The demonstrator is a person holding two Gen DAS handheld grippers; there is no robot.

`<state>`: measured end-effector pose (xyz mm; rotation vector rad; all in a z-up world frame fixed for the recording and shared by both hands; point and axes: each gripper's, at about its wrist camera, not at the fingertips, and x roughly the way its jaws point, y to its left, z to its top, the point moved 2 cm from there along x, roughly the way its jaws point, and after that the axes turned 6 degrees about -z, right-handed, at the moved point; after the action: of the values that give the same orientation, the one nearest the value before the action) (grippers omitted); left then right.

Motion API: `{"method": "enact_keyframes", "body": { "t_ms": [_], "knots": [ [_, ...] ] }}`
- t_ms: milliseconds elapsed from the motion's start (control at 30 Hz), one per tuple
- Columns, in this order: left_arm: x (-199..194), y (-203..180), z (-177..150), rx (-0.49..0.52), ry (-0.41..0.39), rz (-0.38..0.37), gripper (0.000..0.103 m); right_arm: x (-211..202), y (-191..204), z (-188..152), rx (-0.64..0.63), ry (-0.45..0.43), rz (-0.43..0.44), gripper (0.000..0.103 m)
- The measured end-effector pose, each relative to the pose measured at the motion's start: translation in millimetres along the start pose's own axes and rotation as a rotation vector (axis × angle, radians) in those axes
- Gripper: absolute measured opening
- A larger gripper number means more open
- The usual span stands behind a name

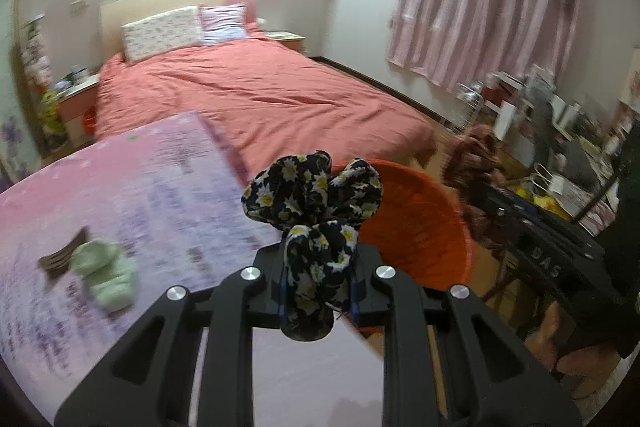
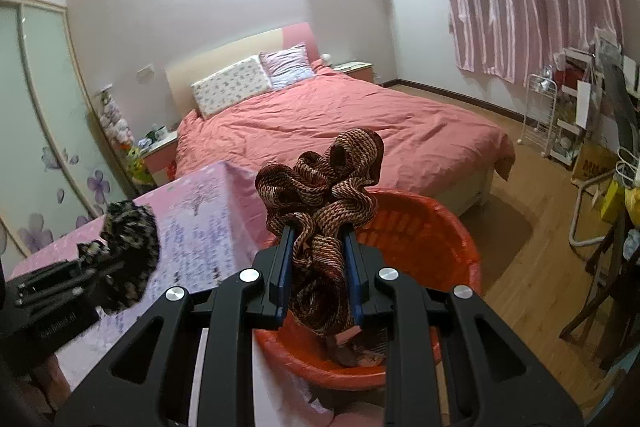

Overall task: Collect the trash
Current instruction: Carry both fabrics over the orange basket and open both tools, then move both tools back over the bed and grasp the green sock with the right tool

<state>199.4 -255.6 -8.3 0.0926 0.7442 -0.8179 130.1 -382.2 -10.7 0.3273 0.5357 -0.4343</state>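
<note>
Flower cloth (image 1: pixel 310 223): it is looking soft, light and floppy. It is bunching up and puffing out above the jaws. A good spot to hold is the thick middle of the bunch, so no loose bit is slipping out.
Left gripper (image 1: pixel 318 281): its jaws are nearly closed and are squeezing the flower cloth. It is hanging over the right edge of the pink table (image 1: pixel 120 195), just beside the orange tub (image 1: pixel 424 223).
Green thing (image 1: pixel 105 273): it is sitting near the table's left edge. It looks soft, but it is too blurry to tell what it is.
Brown cloth (image 2: pixel 324 195): it is soft, light and wavy too. The bunched middle is the best place to pinch.
Right gripper (image 2: pixel 318 275): its jaws are nearly closed and are gripping the brown cloth, right over the tub's near rim.
</note>
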Motion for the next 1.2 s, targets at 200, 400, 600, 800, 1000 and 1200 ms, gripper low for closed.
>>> {"method": "enact_keyframes", "body": {
  "t_ms": [200,400,600,800,1000,1200],
  "knots": [
    [46,-32,5,0.058,0.045,-0.052,0.023,15,-27,3,0.062,0.008,-0.006,0.023],
    [88,-39,7,0.072,0.099,-0.060,0.031,34,-41,1,0.097,0.035,-0.003,0.025],
    [107,-20,1,0.059,0.129,-0.014,0.060,49,-41,-6,0.108,0.068,0.004,0.049],
    [102,9,-8,0.015,0.141,0.017,0.067,51,-36,-16,0.119,0.102,0.002,0.059],
    [75,46,-21,-0.009,0.125,0.081,0.070,46,-17,-15,0.076,0.112,0.018,0.064],
    [22,118,-43,-0.088,0.091,0.211,0.073,46,36,-33,-0.017,0.169,0.088,0.066]
  ]
}}
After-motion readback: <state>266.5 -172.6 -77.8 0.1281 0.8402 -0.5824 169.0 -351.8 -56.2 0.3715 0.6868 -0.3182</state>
